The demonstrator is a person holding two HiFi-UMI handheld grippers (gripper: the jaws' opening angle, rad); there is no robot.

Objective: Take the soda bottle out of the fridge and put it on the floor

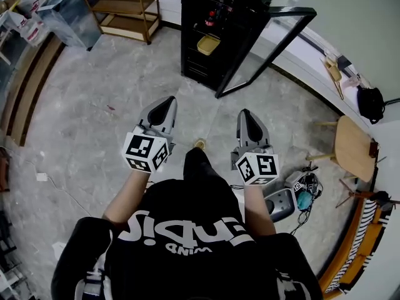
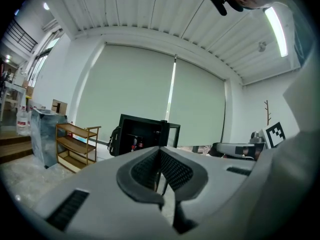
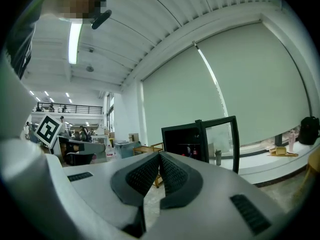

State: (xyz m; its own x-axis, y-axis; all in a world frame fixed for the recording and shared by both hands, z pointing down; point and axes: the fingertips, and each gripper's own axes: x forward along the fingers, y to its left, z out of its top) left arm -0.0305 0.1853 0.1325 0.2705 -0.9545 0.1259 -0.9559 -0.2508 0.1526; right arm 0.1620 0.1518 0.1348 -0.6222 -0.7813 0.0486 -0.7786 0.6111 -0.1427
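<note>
Up at the top middle of the head view, the fridge (image 1: 190,55) stands with its glass door (image 1: 292,10) swung open. The soda bottle (image 1: 212,17) sits on a high shelf inside, well apart from both grippers. It looks to stand straight up, cap on top, but it is tiny here. The left gripper (image 1: 165,105) and right gripper (image 1: 245,115) have jaws pressed together, holding nothing. If they stay shut, they could knock the bottle over. The right one might bump the door.
</note>
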